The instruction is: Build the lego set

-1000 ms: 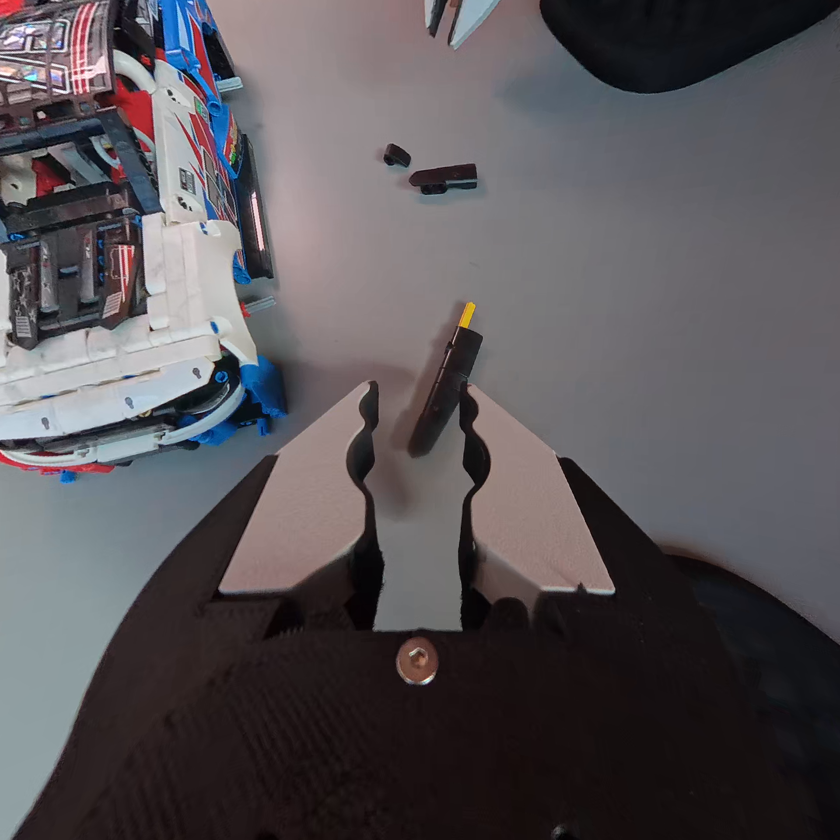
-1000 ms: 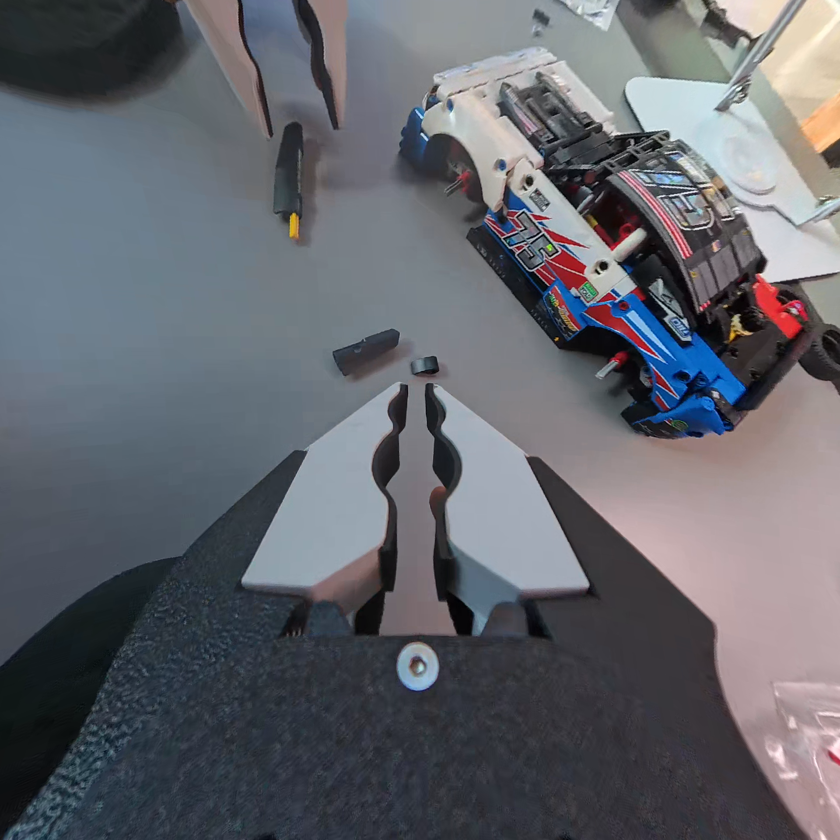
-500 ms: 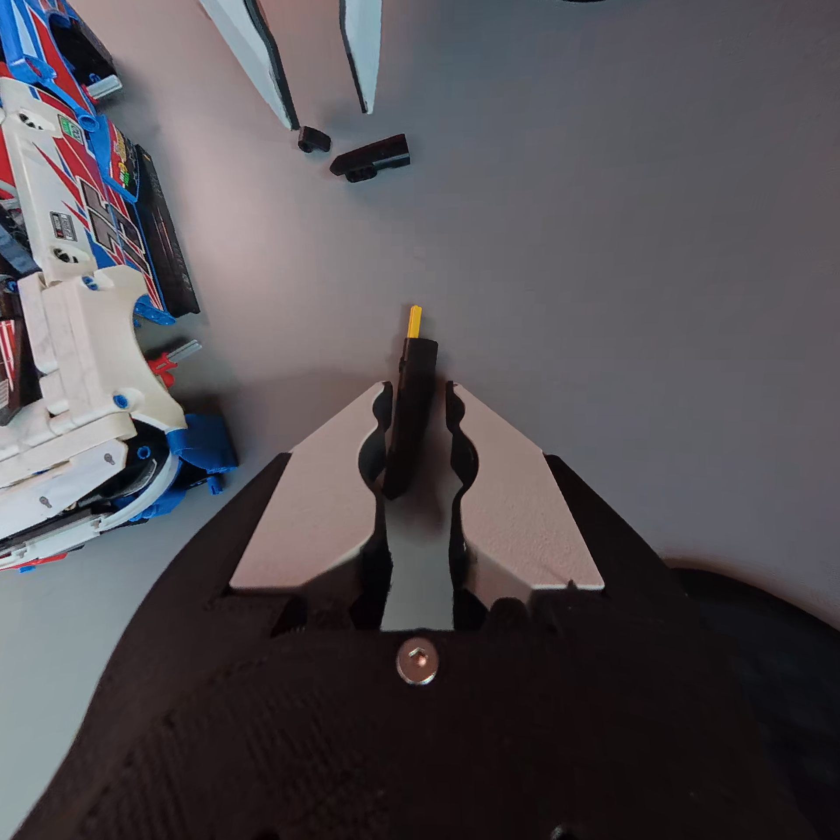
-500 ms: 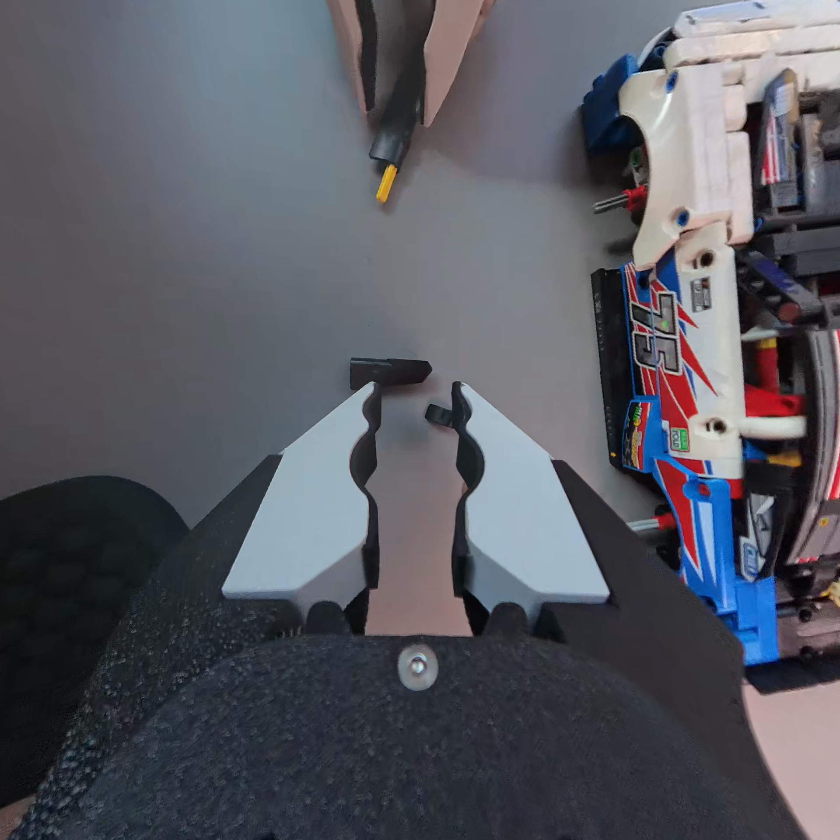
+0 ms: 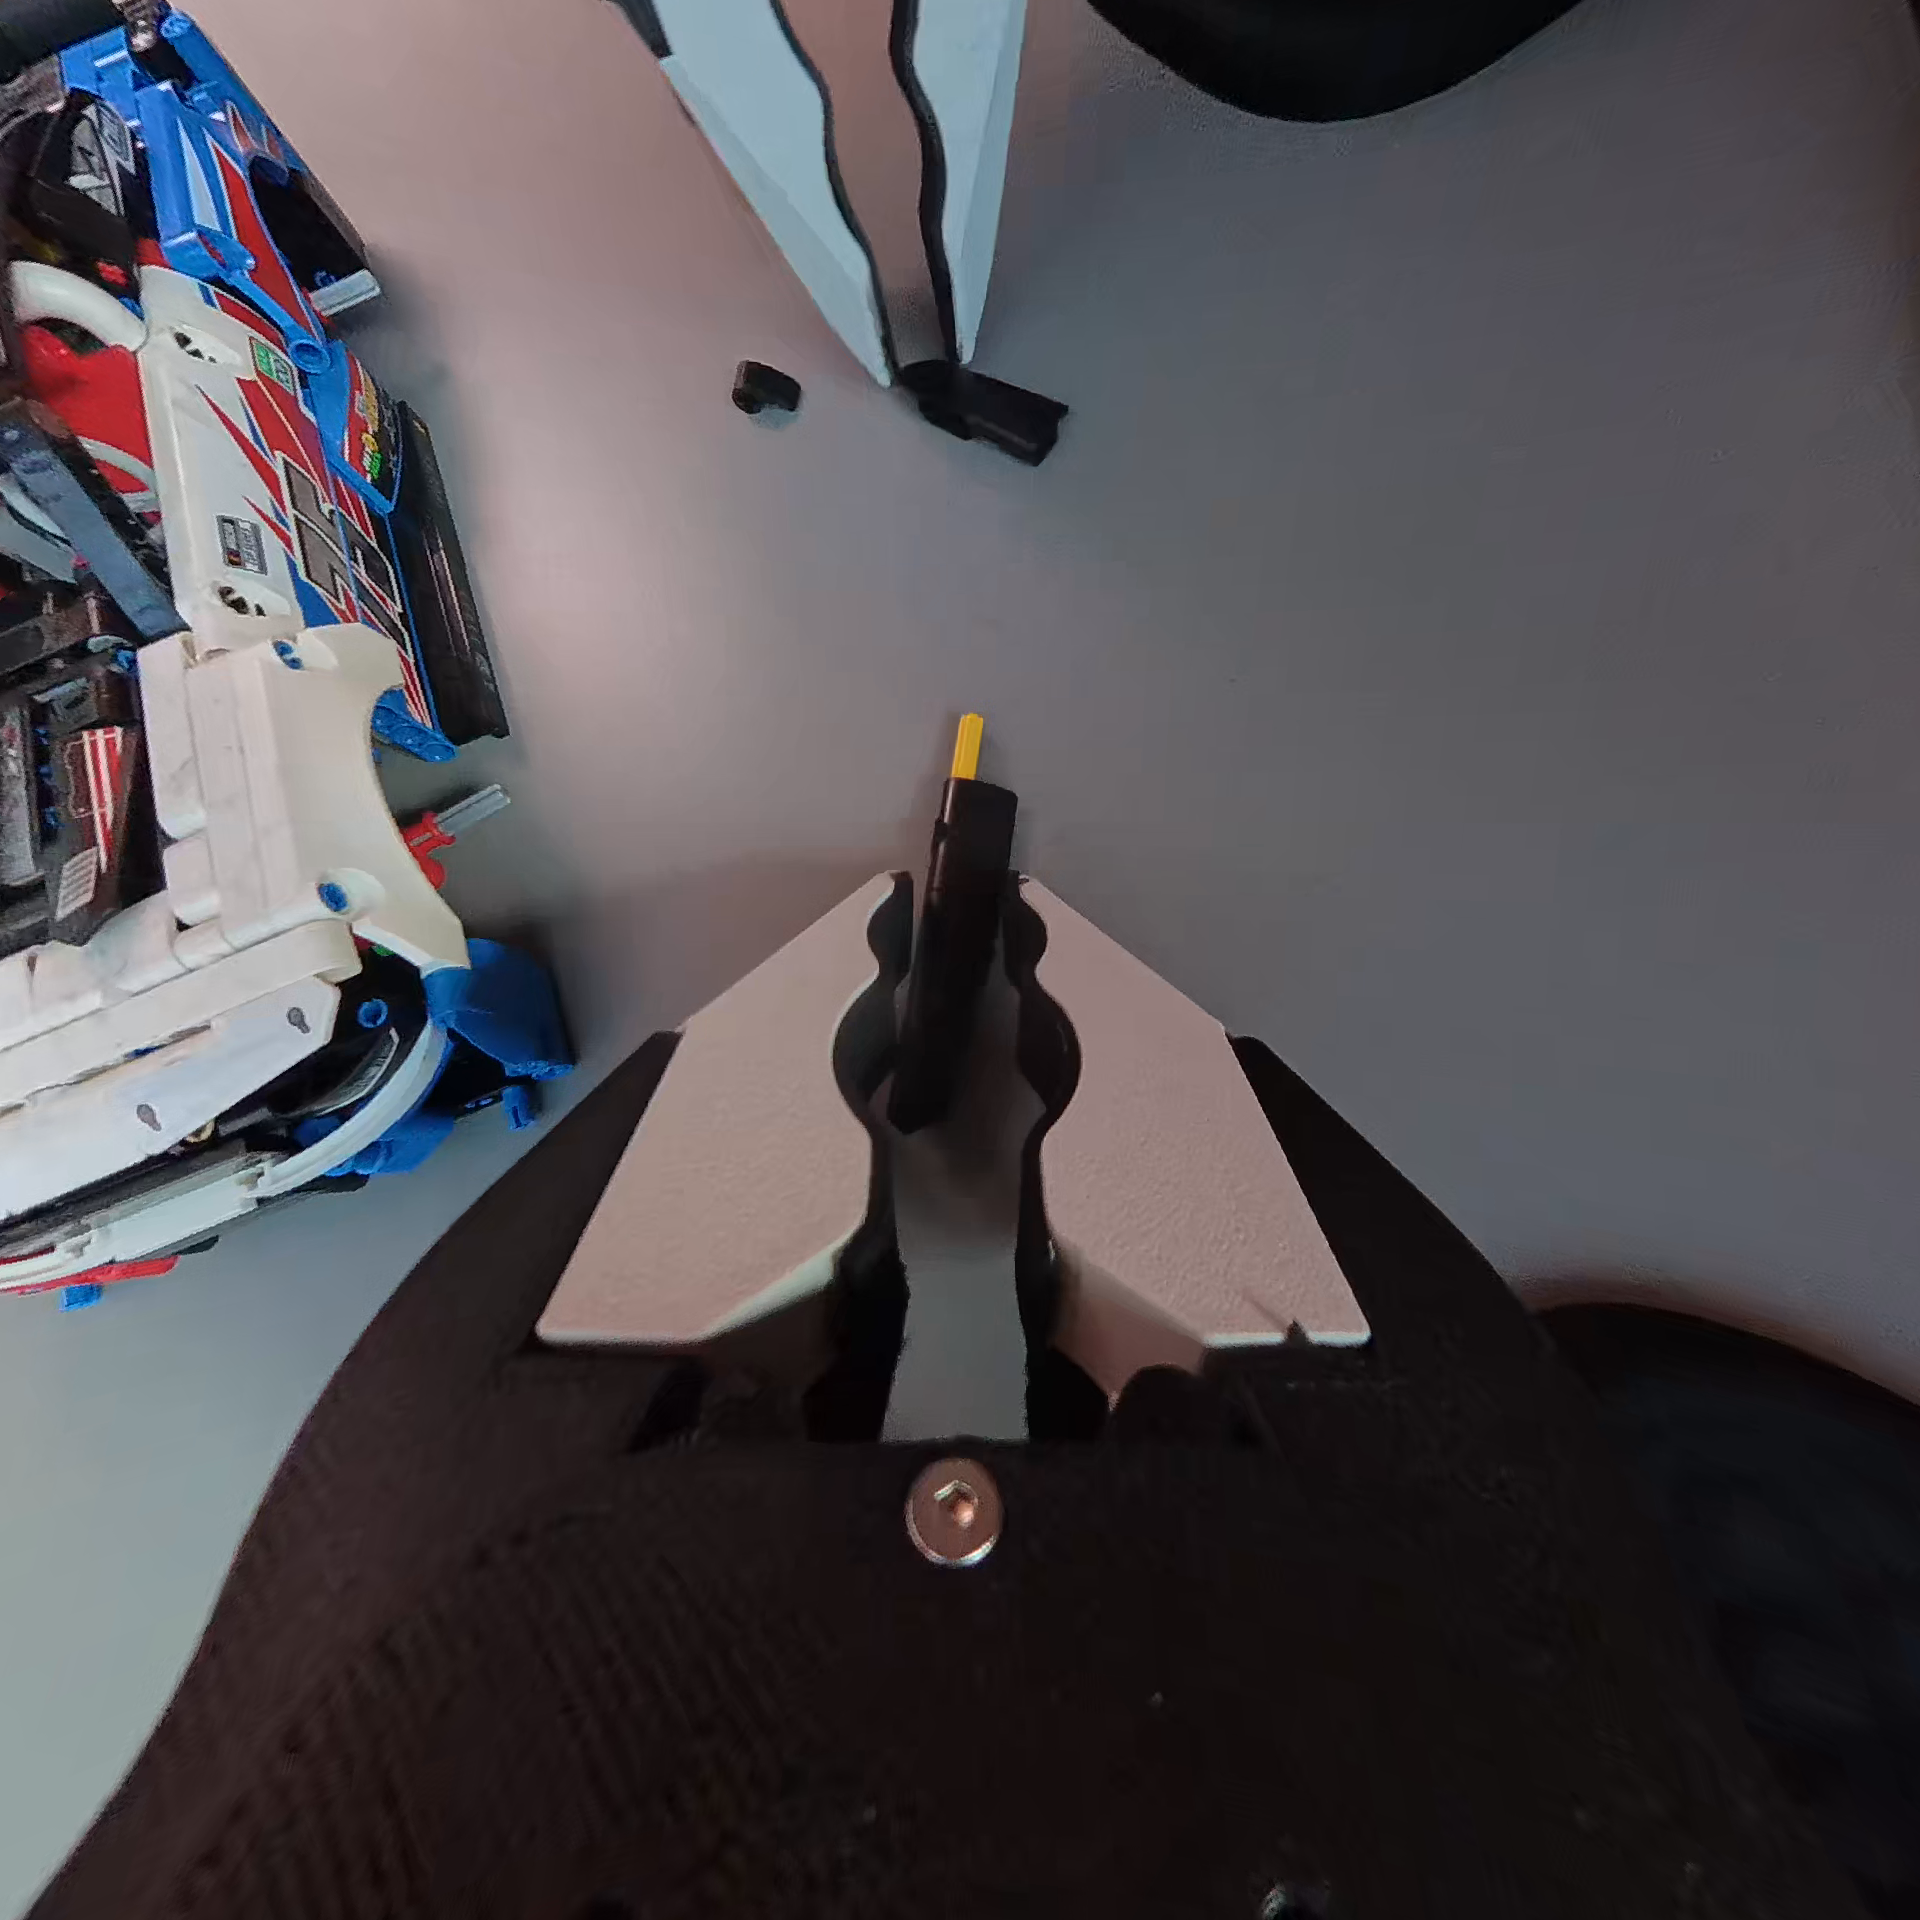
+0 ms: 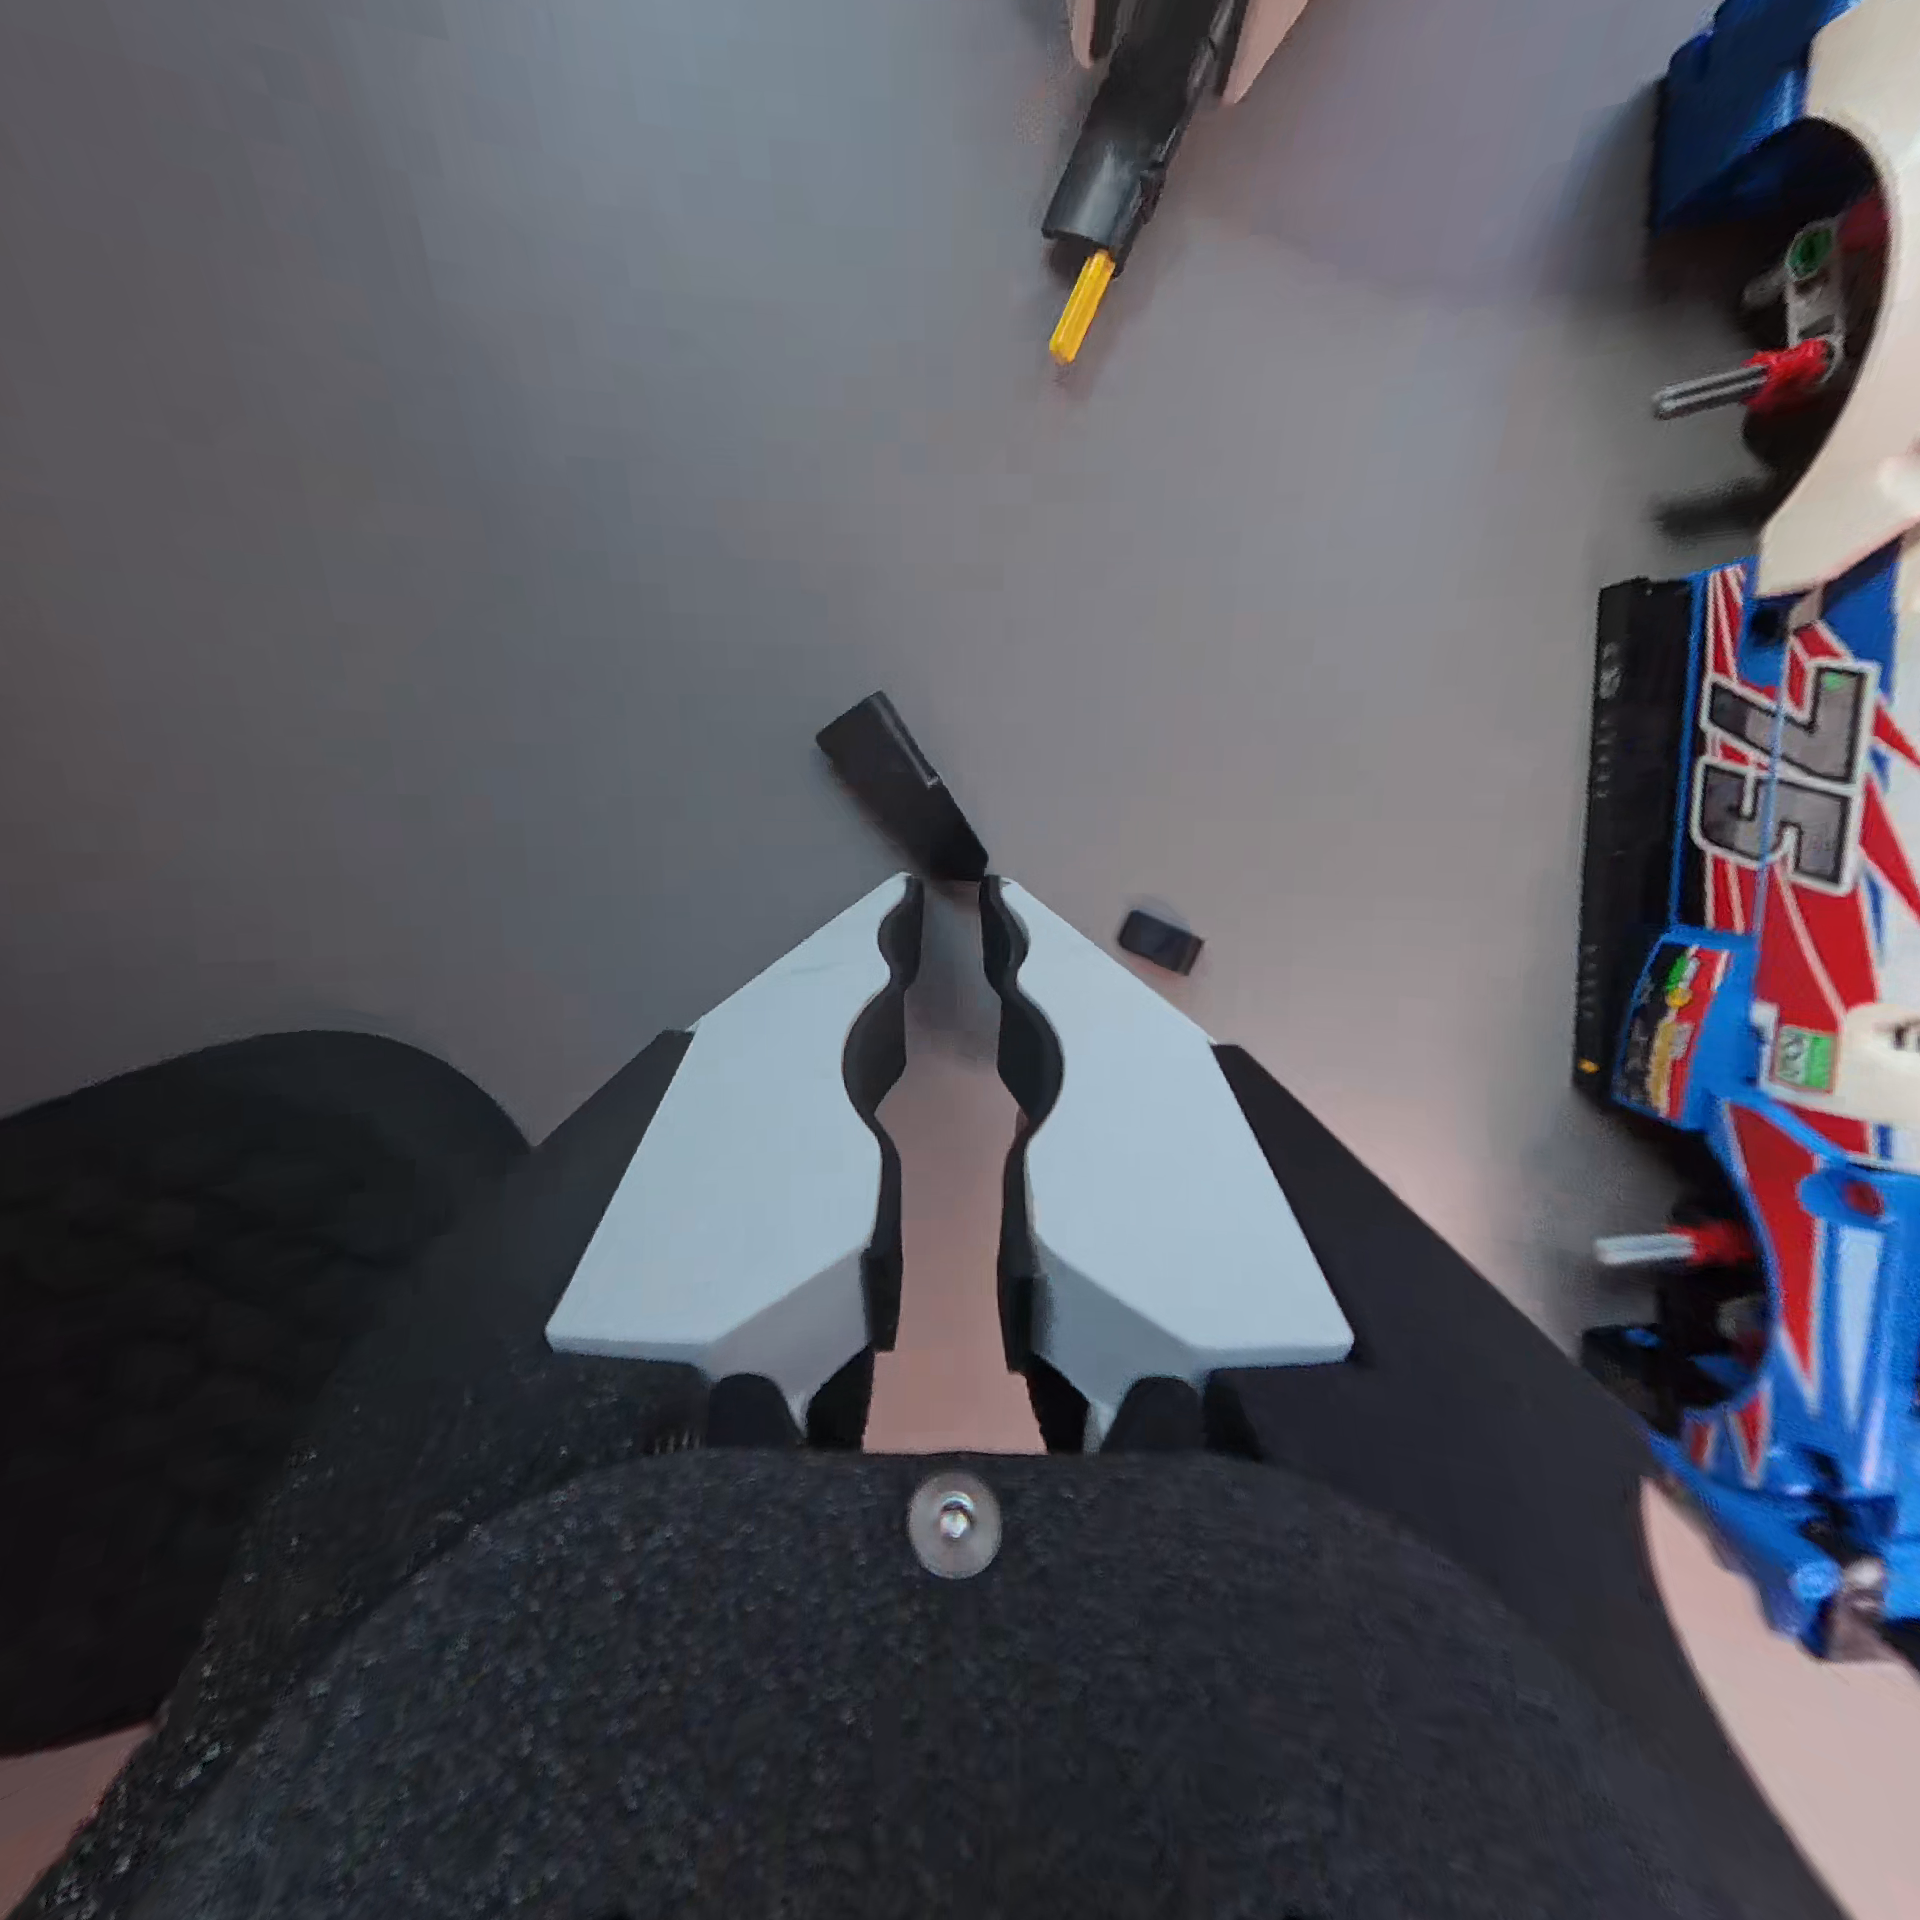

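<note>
- The left tongs [image 5: 956, 883] were closed on a long black piece [image 5: 951, 966]. The piece lay between the two fingers and stuck out past the tips toward 12 o'clock.
- A yellow pin [image 5: 967, 744] poked out of the far end of that black piece.
- In the right wrist view the same black piece [image 6: 1117, 177] showed at 12 o'clock, held by the left tongs [image 6: 1158, 62], with the yellow pin [image 6: 1081, 307] pointing toward 6 o'clock.
- The right tongs [image 6: 951, 883] were only a little apart, with a thin gap between the tips. They touched the near end of a short black block [image 6: 902, 788]. I cannot tell if they had hold of it.
- In the left wrist view the right tongs [image 5: 925, 358] came down from 12 o'clock, with the block [image 5: 992, 416] at their tips.
- A tiny black bit [image 6: 1161, 940] lay on the bench [image 6: 416, 520] just beside the right tongs, at their 3 o'clock. In the left wrist view this bit [image 5: 765, 388] lay apart from the block, at its 9 o'clock.
- The car [image 5: 239, 727], white, blue and red, sat on the grey bench [image 5: 1455, 727] at 9 o'clock in the left wrist view.
- In the right wrist view the car [image 6: 1787, 831] filled the edge at 3 o'clock, well apart from the loose pieces.
</note>
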Motion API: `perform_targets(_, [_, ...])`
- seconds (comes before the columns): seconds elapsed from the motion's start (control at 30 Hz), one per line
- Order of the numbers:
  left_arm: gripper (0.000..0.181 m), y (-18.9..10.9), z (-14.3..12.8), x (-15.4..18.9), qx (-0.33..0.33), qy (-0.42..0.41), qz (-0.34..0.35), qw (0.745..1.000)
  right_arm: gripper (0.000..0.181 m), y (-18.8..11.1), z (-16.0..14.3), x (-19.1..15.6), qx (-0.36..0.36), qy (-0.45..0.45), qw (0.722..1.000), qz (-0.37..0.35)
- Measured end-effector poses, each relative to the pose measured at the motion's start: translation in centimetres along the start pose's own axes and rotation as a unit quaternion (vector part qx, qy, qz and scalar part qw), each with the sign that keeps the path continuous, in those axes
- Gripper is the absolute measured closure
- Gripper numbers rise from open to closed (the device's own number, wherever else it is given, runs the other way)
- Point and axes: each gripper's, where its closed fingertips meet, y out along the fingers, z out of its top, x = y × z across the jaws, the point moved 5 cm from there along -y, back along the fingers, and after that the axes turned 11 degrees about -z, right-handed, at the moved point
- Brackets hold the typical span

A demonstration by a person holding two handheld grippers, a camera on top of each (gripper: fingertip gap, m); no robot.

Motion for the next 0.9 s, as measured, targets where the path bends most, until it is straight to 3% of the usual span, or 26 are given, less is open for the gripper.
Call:
perform_targets(0.17, [0.151, -0.5, -0.4, -0.2, -0.006, -0.013, -0.001, 1.000, 0.168, -1.8, 0.0, -1.9, 0.048, 0.062, 0.996, -0.039])
perform_targets(0.33, [0.145, 0.0, 0.0, -0.6, -0.031, -0.025, -0.006, 0.999, 0.159, -0.2, 0.8, -2.0, 0.037, 0.066, 0.997, -0.035])
perform_targets(0.6, [0.166, 0.3, 0.0, -0.3, -0.049, -0.035, 0.000, 0.998, 0.171, 0.7, 2.0, -2.7, 0.045, 0.082, 0.994, -0.054])
perform_targets(0.9, [0.167, 0.4, 0.3, 0.5, -0.035, -0.014, 0.027, 0.999, 0.171, 2.0, 4.1, -1.2, 0.050, 0.106, 0.990, -0.081])
